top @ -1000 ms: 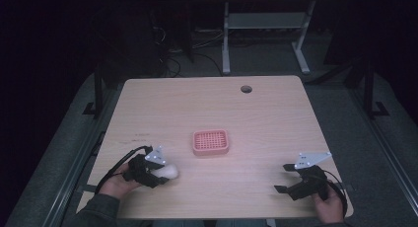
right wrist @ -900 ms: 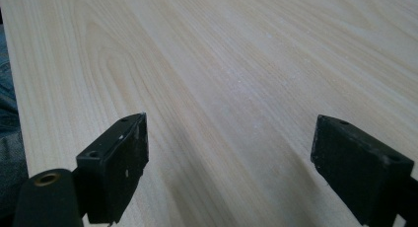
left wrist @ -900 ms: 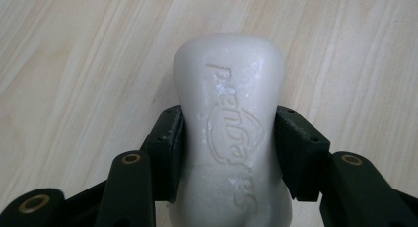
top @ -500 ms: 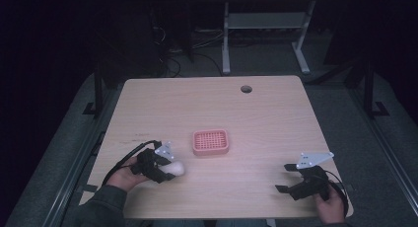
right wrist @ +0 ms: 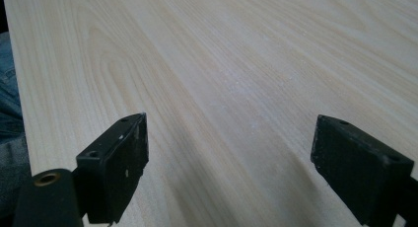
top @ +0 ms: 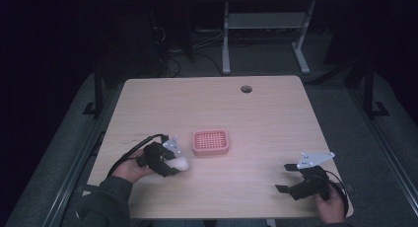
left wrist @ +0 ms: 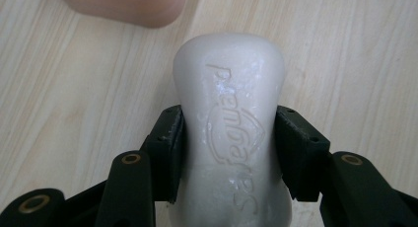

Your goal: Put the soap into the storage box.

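From the high view, the left gripper (top: 173,164) has carried the white soap bar (top: 181,163) closer to the pink soap dish (top: 211,142); the right gripper (top: 288,177) is unmoved. The left gripper view shows pads clamping the soap bar (left wrist: 231,133) above the table (left wrist: 74,113). In the right gripper view the jaws stand wide apart.

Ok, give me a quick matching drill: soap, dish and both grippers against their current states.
1. white moulded soap bar
2. pink perforated plastic soap dish
3. left gripper
4. right gripper

a. open over bare wood
b. shut on the bar
c. empty, mid-table
d. clamped between black jaws

Pairs: 1-d, 2-c, 3-b, 4-a
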Tool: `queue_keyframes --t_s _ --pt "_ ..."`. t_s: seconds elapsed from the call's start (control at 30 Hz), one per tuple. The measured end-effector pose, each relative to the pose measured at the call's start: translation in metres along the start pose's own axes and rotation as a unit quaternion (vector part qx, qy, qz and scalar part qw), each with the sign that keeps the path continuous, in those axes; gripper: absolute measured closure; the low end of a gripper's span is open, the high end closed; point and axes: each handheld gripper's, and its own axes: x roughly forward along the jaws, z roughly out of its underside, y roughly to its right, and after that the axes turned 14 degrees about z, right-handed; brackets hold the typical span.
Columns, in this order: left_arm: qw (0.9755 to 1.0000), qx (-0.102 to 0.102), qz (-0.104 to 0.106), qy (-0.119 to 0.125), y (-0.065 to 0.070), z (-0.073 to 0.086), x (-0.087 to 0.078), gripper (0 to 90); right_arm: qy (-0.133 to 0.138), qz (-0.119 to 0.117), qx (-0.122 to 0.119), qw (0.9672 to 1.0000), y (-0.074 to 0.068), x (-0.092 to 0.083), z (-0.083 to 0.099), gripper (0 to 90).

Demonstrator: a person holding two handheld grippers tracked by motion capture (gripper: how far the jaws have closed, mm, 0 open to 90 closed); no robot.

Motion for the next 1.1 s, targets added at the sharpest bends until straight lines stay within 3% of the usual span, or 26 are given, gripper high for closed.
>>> queue_keyframes --t_s 0.8,1.1 --pt "0.9998 0.014 0.008 0.009 -0.012 -0.024 -0.006 49.2 0.002 0.0 -0.003 1.0 -0.002 0.0 -0.002 14.1" --pt "0.9997 0.022 0.006 0.001 -0.015 -0.034 -0.006 49.2 0.006 0.001 -0.001 1.0 -0.002 -0.002 -0.002 14.1"
